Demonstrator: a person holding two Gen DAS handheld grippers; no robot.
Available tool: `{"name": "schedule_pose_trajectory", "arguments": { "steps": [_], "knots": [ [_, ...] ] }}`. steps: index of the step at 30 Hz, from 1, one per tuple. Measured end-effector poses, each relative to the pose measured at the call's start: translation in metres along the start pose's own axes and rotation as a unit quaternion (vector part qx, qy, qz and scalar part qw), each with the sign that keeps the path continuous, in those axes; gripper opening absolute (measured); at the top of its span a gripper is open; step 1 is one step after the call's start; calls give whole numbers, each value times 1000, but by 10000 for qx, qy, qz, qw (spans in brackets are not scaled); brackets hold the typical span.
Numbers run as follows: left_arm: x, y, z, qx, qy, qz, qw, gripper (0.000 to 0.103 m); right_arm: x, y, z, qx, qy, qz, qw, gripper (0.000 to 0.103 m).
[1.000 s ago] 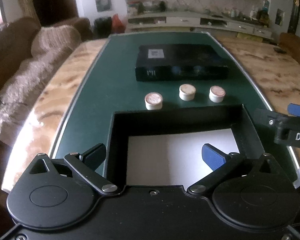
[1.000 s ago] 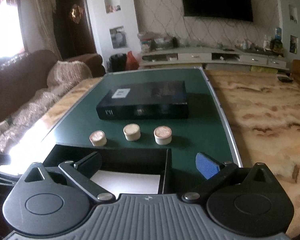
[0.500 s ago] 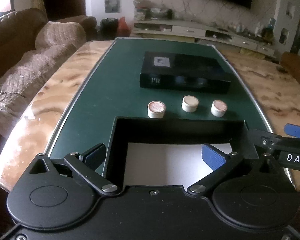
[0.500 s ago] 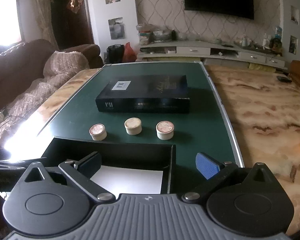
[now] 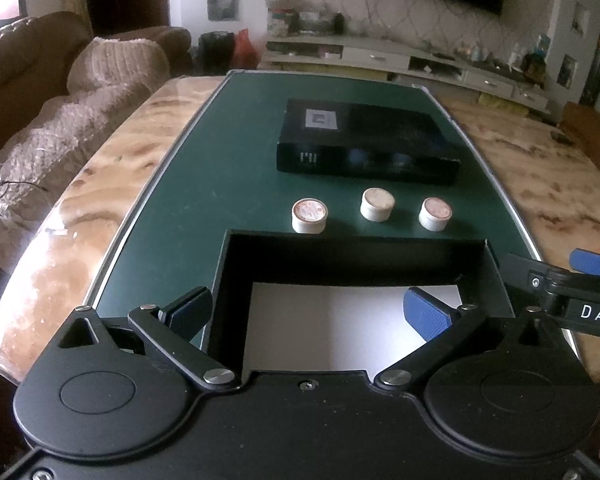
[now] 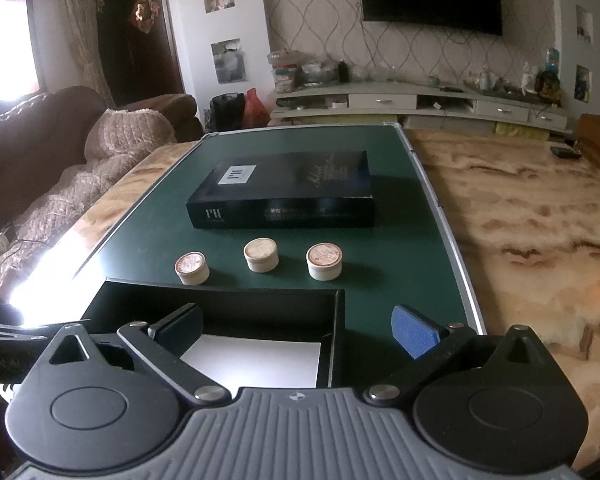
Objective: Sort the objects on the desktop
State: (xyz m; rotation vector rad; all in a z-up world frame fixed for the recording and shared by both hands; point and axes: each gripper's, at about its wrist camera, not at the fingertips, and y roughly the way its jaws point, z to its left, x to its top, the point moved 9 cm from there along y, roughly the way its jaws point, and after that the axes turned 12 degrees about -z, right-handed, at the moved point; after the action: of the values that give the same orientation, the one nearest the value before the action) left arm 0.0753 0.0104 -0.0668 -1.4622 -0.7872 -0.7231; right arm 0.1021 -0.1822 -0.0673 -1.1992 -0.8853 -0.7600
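— So, what's biggest?
— The marbled tan tabletop [image 6: 520, 208], with a dark green rectangular mat [image 5: 220, 184] on it.
— And on the mat?
— An open black box with a white floor [image 5: 352, 320] at the near end, and a thick black hardcover book [image 6: 288, 192] lying flat farther off.
— Between them?
— Three small round cream tins in a row: left tin [image 6: 192, 267], middle tin [image 6: 261, 255], right tin [image 6: 324, 261], apart from each other.
— The tongs?
— Left tongs [image 5: 306, 312] hang spread over the box, empty. Right tongs [image 6: 296, 330] are spread over the box's right wall, empty too.
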Motion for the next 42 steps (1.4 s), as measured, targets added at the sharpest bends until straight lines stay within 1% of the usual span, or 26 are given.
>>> {"name": "schedule_pose_trajectory", "arguments": {
  "steps": [4, 8, 10, 15, 18, 21, 33, 37, 38, 42],
  "knots": [
    [-2, 2, 1, 39, 72, 83, 9999, 103, -2, 0, 2, 42, 4, 8, 10000, 103],
    [-9, 2, 3, -9, 6, 247, 9997, 103, -5, -1, 6, 104, 11, 54, 9999, 103],
    [-13, -4, 8, -4, -11, 388, 9992, 103, -8, -8, 12, 211, 19, 100, 9997, 103],
    [-21, -34, 20, 97, -4, 518, 9986, 103, -16, -30, 35, 540, -112, 251, 9982, 103],
    [-19, -45, 25, 152, -17, 509, 9986, 103, -14, -40, 44, 599, -88, 280, 9978, 103],
    [-16, -53, 28, 384, 97, 464, 9981, 103, -13, -47, 51, 560, -136, 315, 9978, 103],
    [-30, -70, 44, 782, 13, 583, 9952, 103, -14, -67, 77, 286, -197, 480, 9982, 103],
    [-33, -74, 49, 884, 71, 657, 9939, 103, -18, -68, 81, 170, -219, 699, 9972, 103],
    [-33, -76, 49, 905, 113, 673, 9936, 103, -19, -69, 82, 146, -231, 752, 9968, 103],
    [-42, -82, 49, 735, 92, 794, 9941, 103, -22, -80, 85, 135, -397, 810, 9958, 103]
  ]
}}
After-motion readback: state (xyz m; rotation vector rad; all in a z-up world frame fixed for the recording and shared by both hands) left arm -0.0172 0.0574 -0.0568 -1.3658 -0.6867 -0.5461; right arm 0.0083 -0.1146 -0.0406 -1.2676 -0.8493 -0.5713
